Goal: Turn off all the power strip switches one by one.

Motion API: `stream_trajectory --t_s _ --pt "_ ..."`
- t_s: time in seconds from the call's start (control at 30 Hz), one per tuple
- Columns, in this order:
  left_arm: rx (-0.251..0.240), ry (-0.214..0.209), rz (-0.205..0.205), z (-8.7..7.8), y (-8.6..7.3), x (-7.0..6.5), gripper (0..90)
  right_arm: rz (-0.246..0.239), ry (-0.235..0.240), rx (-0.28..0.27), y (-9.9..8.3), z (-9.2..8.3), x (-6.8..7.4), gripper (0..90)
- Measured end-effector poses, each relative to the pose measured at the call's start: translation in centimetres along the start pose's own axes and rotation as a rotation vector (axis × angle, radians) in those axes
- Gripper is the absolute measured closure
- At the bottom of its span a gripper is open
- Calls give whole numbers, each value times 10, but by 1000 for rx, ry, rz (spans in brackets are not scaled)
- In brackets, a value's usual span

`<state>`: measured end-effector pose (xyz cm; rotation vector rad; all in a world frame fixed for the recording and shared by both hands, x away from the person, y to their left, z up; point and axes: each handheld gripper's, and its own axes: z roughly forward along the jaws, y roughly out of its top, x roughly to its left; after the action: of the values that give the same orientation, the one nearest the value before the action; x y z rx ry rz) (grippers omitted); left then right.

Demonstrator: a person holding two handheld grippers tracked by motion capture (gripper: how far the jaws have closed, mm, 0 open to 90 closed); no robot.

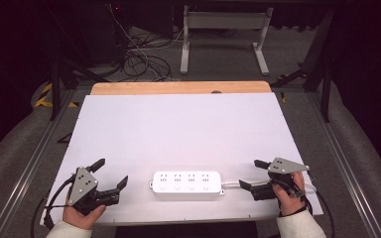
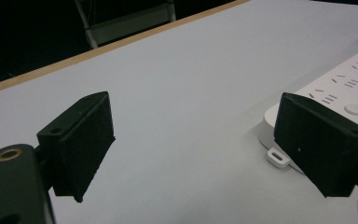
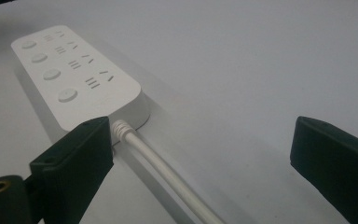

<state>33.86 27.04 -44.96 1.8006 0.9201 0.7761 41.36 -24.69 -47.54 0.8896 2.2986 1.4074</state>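
To the left of the white power strip (image 1: 187, 185), which is laid flat near the front edge of the white table (image 1: 178, 129), the left gripper (image 1: 110, 174) is held in the person's left hand (image 1: 82, 214) with its jaws spread wide and nothing between them; in the left gripper view the power strip's end (image 2: 326, 93) is seen just beyond one jaw. From the power strip's right end a white cord (image 1: 231, 184) is run toward the right gripper (image 1: 253, 174). That gripper is held in the right hand (image 1: 291, 196) just right of the power strip, its jaws released and wide apart, and in the right gripper view the cord (image 3: 165, 170) is seen passing between them without being touched.
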Motion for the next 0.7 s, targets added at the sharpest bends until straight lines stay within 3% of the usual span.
stream_trajectory --t_s 0.1,0.2,0.37,0.7 --pt "-10 1 -4 -1 0 0 126 -7 -9 -16 1 -2 0 61" --pt "-7 18 31 1 0 0 126 -17 -9 -24 1 -3 1 64" --pt "-20 28 49 1 -1 -2 126 -37 -4 -31 2 -3 1 63" --pt "-20 35 45 1 0 -2 126 -44 3 -36 2 -3 2 63"
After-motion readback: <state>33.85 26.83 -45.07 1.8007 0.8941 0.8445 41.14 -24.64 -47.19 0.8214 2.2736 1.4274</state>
